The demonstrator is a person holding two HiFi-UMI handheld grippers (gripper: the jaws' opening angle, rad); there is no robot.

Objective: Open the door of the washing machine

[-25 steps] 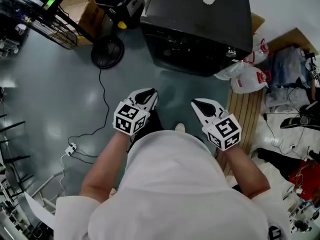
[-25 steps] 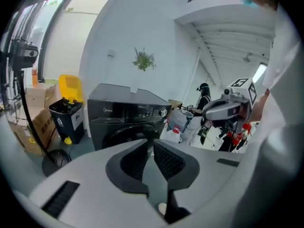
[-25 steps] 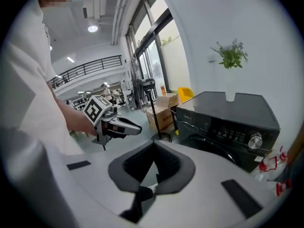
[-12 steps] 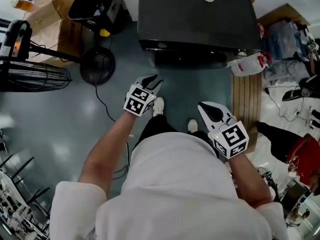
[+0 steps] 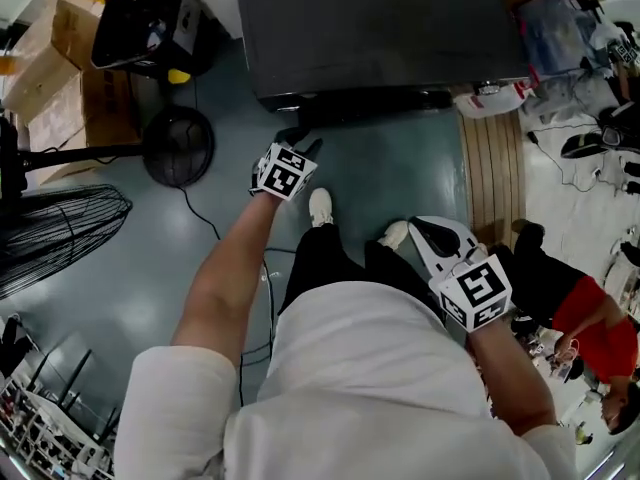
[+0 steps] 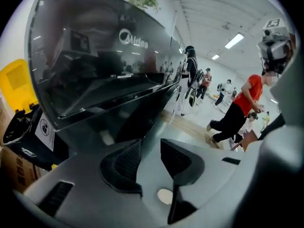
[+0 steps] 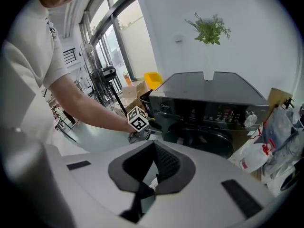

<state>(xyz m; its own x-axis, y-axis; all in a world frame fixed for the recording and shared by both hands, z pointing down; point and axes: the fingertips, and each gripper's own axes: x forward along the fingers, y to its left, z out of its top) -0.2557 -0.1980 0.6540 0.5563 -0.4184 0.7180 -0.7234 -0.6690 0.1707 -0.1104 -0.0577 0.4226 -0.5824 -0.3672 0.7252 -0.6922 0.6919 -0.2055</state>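
The washing machine (image 5: 380, 28) is standing at twelve o'clock from the person (image 5: 370, 388). A fan (image 5: 60, 233) is standing at nine o'clock, cardboard boxes (image 5: 85, 78) are sitting at ten, and a slatted wooden board (image 5: 492, 168) is lying at two, just beside the machine.

Washing machine (image 5: 380, 28), upper centre: dark casing, glossy, mirror-like front panel. Floor (image 5: 400, 168): smooth, grey, slight sheen. Slatted board (image 5: 490, 178), right: bare wood. Boxes (image 5: 100, 98), upper left: matt cardboard. Shirt (image 5: 360, 388), bottom: white cloth.
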